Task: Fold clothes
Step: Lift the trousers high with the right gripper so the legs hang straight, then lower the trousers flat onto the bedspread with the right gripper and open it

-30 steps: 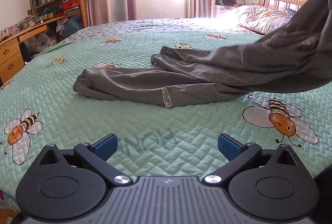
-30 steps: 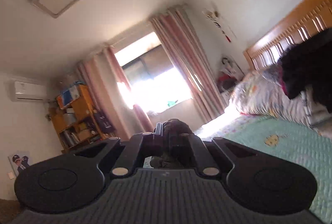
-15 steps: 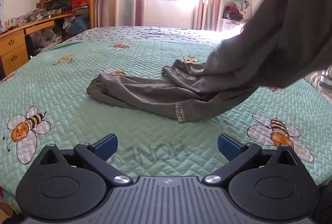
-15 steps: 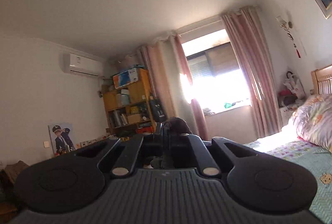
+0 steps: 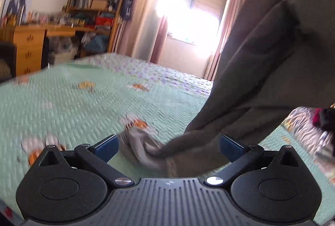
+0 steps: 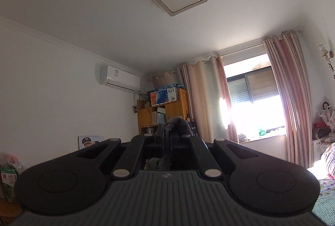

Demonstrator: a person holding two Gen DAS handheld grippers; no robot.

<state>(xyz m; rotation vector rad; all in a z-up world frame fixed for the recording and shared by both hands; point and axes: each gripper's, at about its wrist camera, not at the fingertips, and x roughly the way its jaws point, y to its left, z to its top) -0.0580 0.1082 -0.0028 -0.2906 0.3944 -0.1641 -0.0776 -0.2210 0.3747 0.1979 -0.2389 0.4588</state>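
Note:
Grey trousers (image 5: pixel 261 71) hang from the upper right of the left wrist view down to the green bee-print bedspread (image 5: pixel 73 111), where their cuff end (image 5: pixel 144 150) still lies crumpled. My left gripper (image 5: pixel 168 145) is open just above that cuff end, which shows between its blue pads (image 5: pixel 105 145) without being pinched. In the right wrist view my right gripper (image 6: pixel 167 132) is shut on a bunched fold of the grey trousers (image 6: pixel 177 122), pointing up toward the ceiling and far wall.
A wooden bookshelf (image 5: pixel 98 6) and desk (image 5: pixel 31 46) stand at the far left, by a curtained window (image 5: pixel 199 17). A patterned pillow (image 5: pixel 303 127) with dark clothing on it lies at the right. The air conditioner (image 6: pixel 119 78) hangs on the far wall.
My right gripper has lifted the trousers high, so most of them left the bed and now hang. My left gripper rose and moved in over the cuff end still on the bedspread.

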